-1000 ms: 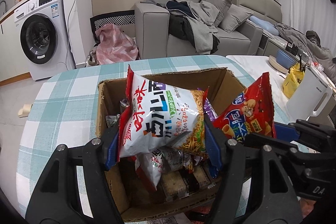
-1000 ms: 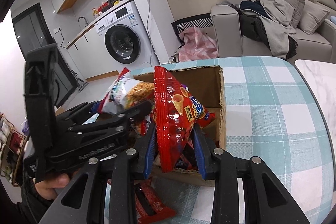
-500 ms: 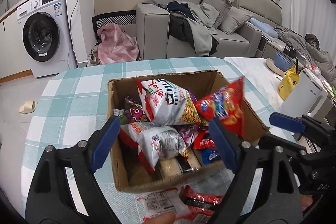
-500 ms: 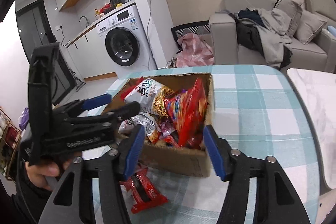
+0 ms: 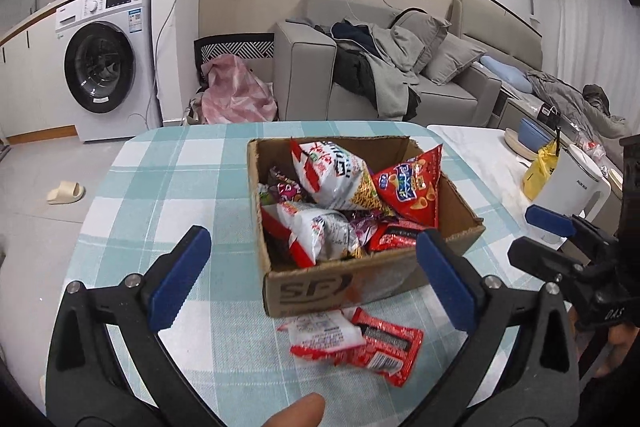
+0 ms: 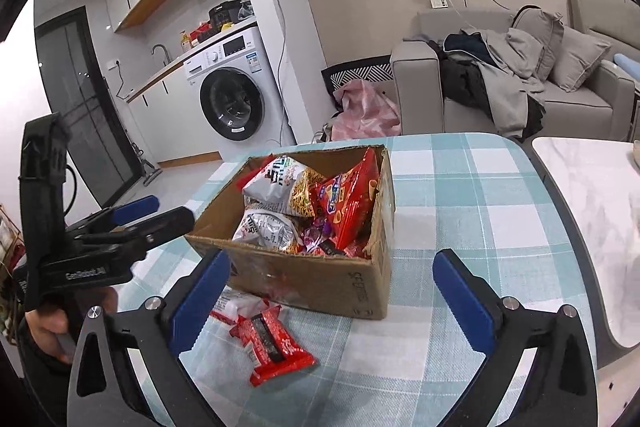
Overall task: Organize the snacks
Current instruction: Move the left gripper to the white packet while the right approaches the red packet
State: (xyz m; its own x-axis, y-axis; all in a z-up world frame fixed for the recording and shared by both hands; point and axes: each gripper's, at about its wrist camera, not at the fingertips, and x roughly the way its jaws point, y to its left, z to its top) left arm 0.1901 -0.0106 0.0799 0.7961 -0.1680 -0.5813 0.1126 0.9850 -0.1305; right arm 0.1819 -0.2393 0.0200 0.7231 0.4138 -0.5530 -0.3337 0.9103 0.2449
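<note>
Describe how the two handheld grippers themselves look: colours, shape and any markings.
The left gripper and the right gripper look alike: matte black angular plastic frames with two splayed fingers, silver bolt heads at the joints, and blue ridged pads on the inner faces. The left gripper's side bears raised lettering that I cannot read surely. No cables or sleeves are clearly visible.

Teal-checked table (image 5: 168, 187) carries the cardboard box (image 5: 344, 287); at its six o'clock lie two snack packets (image 5: 360, 341), touching.
</note>
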